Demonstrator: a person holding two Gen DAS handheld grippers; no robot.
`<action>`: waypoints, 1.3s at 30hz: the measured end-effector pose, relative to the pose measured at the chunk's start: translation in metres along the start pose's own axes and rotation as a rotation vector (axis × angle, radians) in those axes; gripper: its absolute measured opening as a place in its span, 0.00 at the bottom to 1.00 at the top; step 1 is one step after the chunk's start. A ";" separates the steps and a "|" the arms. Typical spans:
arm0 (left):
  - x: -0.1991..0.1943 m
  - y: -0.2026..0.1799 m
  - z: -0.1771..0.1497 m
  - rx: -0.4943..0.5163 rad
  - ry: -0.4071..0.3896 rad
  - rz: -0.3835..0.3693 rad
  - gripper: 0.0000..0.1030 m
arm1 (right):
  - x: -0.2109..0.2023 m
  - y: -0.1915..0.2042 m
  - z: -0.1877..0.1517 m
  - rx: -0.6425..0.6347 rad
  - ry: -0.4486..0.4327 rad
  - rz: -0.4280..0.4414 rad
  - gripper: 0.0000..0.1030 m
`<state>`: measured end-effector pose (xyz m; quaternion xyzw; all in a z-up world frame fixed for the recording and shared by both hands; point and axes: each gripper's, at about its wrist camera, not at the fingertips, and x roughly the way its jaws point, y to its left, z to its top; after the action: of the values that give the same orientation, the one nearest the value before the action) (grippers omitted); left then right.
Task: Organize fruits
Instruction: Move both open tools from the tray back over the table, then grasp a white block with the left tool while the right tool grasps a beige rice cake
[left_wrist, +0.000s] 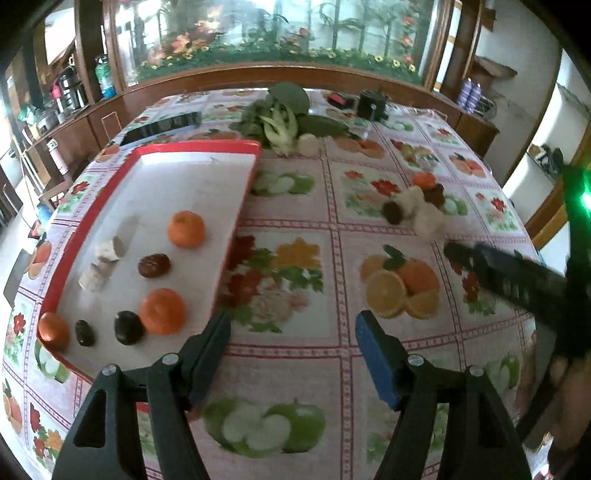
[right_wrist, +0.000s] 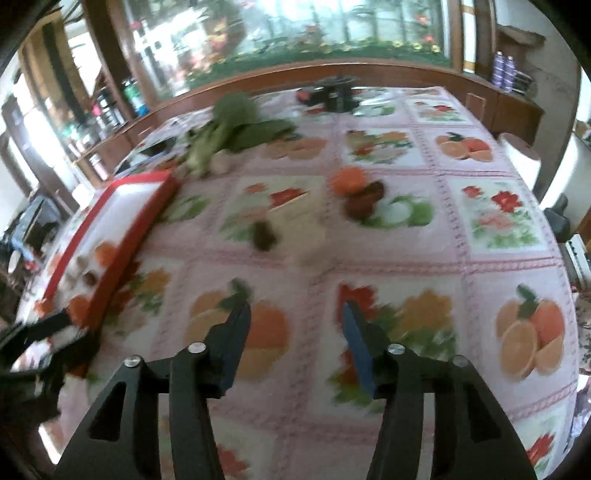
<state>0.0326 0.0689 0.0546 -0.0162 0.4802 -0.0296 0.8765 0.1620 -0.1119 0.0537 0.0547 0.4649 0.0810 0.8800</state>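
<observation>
A red-rimmed white tray lies on the left of the table and holds three oranges, dark dates and pale root pieces. A loose pile sits on the cloth to the right: an orange, dark fruits and pale pieces. My left gripper is open and empty, just right of the tray's near corner. My right gripper is open and empty over the cloth, short of the blurred pile with its orange. The tray shows at the left there.
Leafy greens and a cucumber lie at the table's far side, near a black box and a dark tablet. A wooden cabinet with a glass panel stands behind. The right gripper's arm crosses the left wrist view.
</observation>
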 end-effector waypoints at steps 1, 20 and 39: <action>0.000 -0.002 -0.001 0.002 0.005 0.000 0.71 | 0.004 -0.004 0.004 0.007 0.005 0.004 0.55; 0.032 -0.070 0.059 0.121 -0.040 0.011 0.71 | 0.024 -0.037 0.009 -0.074 -0.011 0.123 0.34; 0.120 -0.150 0.109 0.460 0.093 -0.014 0.53 | 0.010 -0.068 -0.008 -0.041 -0.030 0.170 0.35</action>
<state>0.1833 -0.0892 0.0213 0.1820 0.5004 -0.1449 0.8340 0.1673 -0.1759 0.0292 0.0770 0.4436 0.1641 0.8777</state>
